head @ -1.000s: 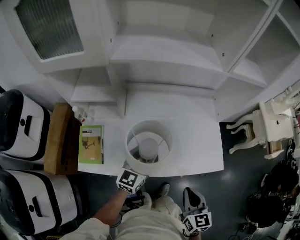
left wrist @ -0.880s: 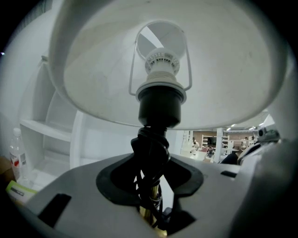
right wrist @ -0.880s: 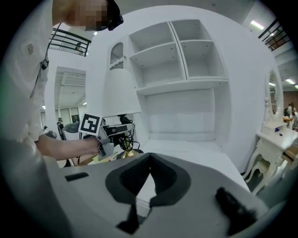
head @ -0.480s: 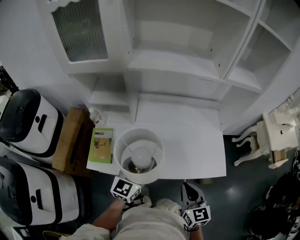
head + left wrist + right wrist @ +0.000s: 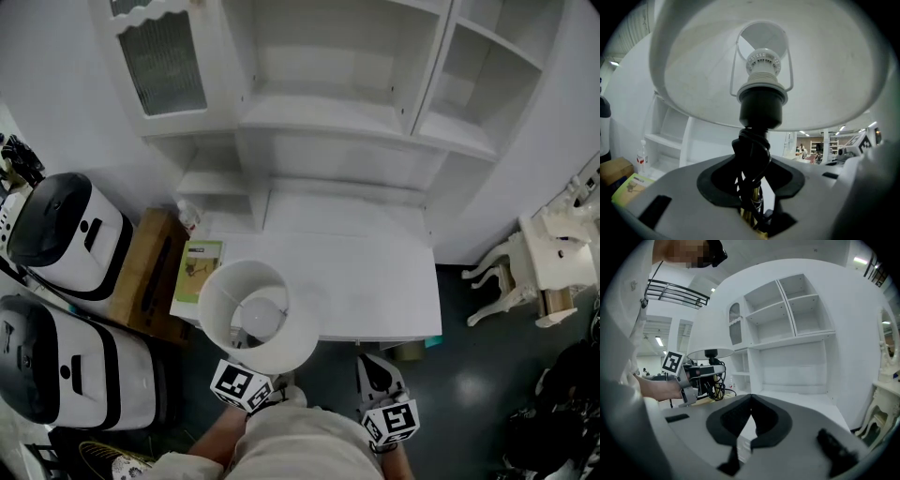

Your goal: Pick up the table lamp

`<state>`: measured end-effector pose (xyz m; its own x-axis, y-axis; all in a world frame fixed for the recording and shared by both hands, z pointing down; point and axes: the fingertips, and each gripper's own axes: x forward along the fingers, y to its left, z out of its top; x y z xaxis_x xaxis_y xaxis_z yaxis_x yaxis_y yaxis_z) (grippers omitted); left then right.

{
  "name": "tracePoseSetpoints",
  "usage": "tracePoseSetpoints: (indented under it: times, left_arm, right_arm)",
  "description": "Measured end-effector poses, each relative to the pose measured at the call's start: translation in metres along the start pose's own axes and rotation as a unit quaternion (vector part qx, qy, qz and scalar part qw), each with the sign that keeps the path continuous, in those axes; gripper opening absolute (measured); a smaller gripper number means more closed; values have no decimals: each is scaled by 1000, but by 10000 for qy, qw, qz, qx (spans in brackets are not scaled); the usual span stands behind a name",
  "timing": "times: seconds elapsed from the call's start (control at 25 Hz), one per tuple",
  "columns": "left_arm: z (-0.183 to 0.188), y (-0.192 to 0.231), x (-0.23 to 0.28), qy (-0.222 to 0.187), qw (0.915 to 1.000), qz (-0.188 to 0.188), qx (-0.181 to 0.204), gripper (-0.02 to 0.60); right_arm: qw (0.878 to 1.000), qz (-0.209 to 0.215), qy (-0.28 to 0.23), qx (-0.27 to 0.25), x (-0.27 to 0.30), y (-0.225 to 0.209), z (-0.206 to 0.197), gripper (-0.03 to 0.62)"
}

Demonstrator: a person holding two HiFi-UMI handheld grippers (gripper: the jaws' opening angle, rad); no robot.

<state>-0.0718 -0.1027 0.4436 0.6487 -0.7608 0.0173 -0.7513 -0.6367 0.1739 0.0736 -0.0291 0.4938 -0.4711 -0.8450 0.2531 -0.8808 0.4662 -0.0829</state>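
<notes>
In the lower left of the head view: the table lamp [image 5: 255,317] sits with its white shade over the front left corner of the desk [image 5: 375,281]. Part of the shade is past the desk edge, and the green book [image 5: 198,270] lies just above it in the frame.
Left gripper: your left gripper [image 5: 752,192] is about half closed. Its jaws are clamped on the lamp's thin stem under the black socket, and the black cord [image 5: 751,150] is bundled into the same grip.
Right gripper: your right gripper [image 5: 750,401], low and right of centre in the head view, has its jaws touching at the tips. Nothing is between them.
Lamp attitude: it stands upright in the right gripper view, and it appears clear of the desk top.
Step in hand: the grasp looks complete, so you are in the lift.
Next move: keep the stem vertical and the squeeze steady, because the wide shade sits above the grip and would swing if you tilt.
Watch for: the loose cord loops below your left gripper could catch the desk edge.
</notes>
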Motion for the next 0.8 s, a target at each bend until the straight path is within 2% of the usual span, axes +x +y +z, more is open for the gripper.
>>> tracePoseSetpoints:
  times: [0.28, 0.48, 0.6, 0.8]
  left_arm:
    - [-3, -63, -38, 38, 9999, 132, 0, 169]
    - [-7, -102, -64, -34, 9996, 199, -217, 169]
    - [-9, -120, -79, -83, 9993, 246, -270, 169]
    - [-14, -132, -105, 23, 9985, 521, -137, 169]
  right_arm:
    - [10000, 84, -7, 32, -64, 2, -12, 12]
    - [9997, 257, -27, -54, -103, 5, -25, 12]
    - [9993, 354, -81, -99, -118, 7, -26, 11]
    - [9983, 512, -193, -203, -135, 18, -21, 11]
